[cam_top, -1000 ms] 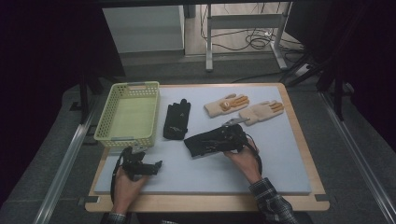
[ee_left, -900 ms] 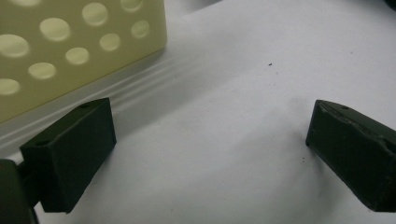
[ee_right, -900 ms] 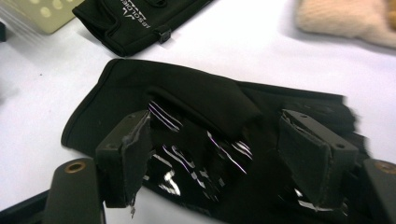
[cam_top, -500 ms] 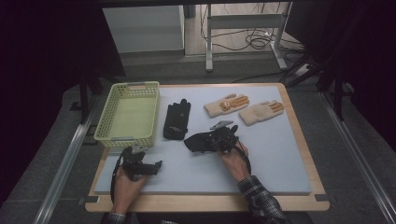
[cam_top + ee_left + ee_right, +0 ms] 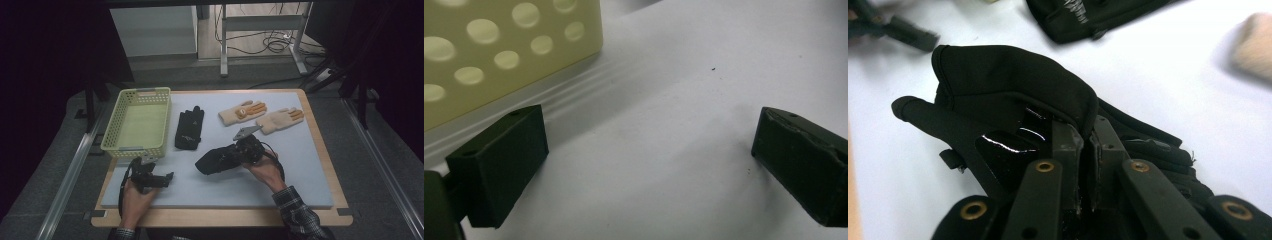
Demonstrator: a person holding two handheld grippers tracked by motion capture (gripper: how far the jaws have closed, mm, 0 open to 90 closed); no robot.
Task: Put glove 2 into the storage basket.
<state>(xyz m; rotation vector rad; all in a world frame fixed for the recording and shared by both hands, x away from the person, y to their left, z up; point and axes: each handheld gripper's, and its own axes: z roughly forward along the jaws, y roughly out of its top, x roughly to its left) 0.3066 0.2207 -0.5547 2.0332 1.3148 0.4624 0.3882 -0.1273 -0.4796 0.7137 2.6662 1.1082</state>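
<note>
On pale blue mat: right gripper (image 5: 239, 152) clamps crumpled black fabric glove (image 5: 216, 160).
Left gripper (image 5: 162, 177) rests apart-jawed beside perforated yellow plastic basket (image 5: 113, 144).

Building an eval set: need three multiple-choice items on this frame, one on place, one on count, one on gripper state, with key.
1. Where does the yellow basket stand?
A. table's left side
B. table's right side
C. on the floor

2. How many gloves are on the table?
A. two
B. three
C. four

3. What is the right gripper doing?
A. open over the basket
B. shut on a black glove
C. shut on a tan glove

Key: A, at the left in the high view; C, two black, two tan; B, jaws pinch black fabric.
</note>
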